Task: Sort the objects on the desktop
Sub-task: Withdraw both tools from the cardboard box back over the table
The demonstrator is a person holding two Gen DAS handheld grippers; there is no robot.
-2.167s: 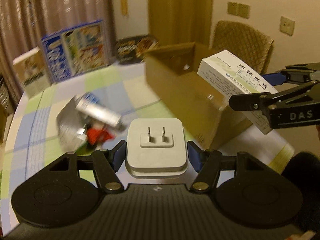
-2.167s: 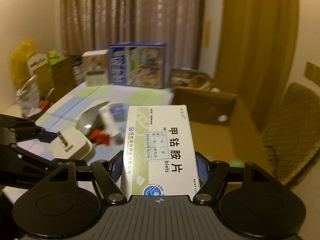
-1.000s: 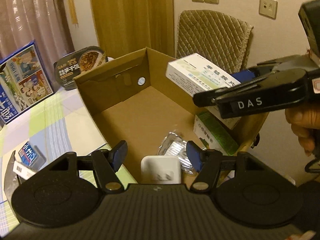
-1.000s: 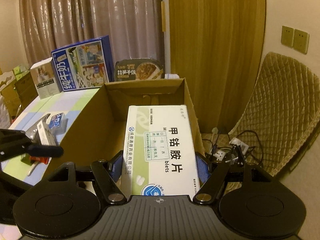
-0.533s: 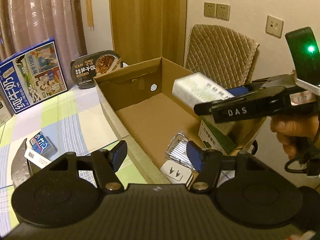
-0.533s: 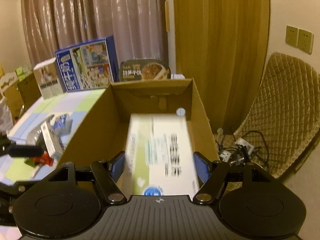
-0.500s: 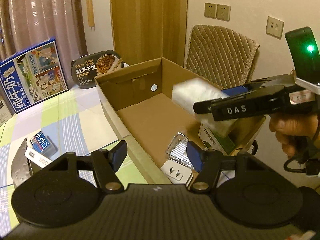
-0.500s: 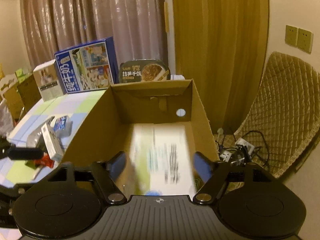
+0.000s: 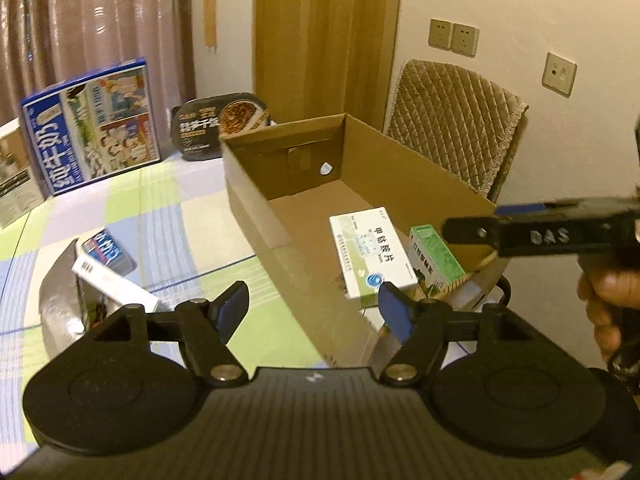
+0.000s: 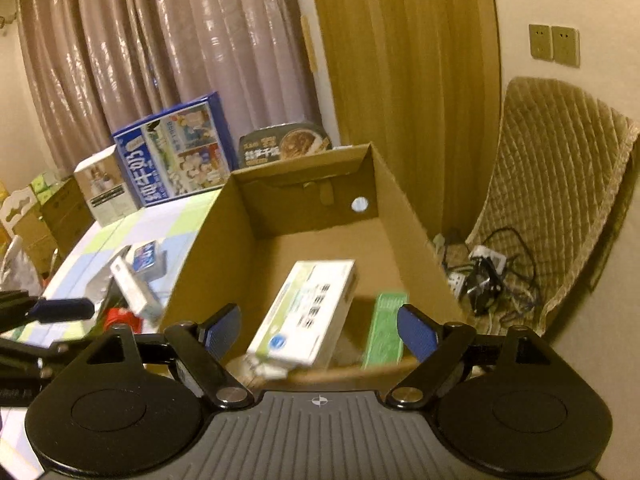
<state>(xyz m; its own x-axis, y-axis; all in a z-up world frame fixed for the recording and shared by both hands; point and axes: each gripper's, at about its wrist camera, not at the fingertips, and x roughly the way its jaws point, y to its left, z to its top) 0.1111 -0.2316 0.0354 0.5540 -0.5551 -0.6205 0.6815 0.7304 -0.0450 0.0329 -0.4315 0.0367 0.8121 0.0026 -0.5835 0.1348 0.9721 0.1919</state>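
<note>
The left gripper (image 9: 314,310) is seen at lower centre of the left wrist view with its jaws spread wide and nothing held between them; it is positioned above the near corner of the cardboard box (image 9: 256,200), over the checked tablecloth (image 9: 168,204). The right gripper (image 10: 320,328) is likewise seen with jaws wide apart and empty, at lower centre of its own view, above the near end of the same box (image 10: 208,248); in the left wrist view it enters from the right edge (image 9: 504,232), gripped by a hand (image 9: 608,300). The white medicine box (image 9: 370,256) is recorded lying inside the cardboard box, toward its near end, tilted with one end raised; in the right wrist view (image 10: 306,312) it appears at centre, slightly blurred. A green box (image 9: 436,260) is noted just beside it on the right, also inside the carton (image 10: 386,332). At left of the left wrist view, on the tablecloth, a small blue box (image 9: 106,250) and a long white box (image 9: 114,284) are seen close together. At upper left a large blue milk carton case (image 9: 92,124) stands upright, with a dark instant-meal bowl (image 9: 220,122) beside it behind the cardboard box. A quilted chair back (image 9: 452,120) is seen at upper right
</note>
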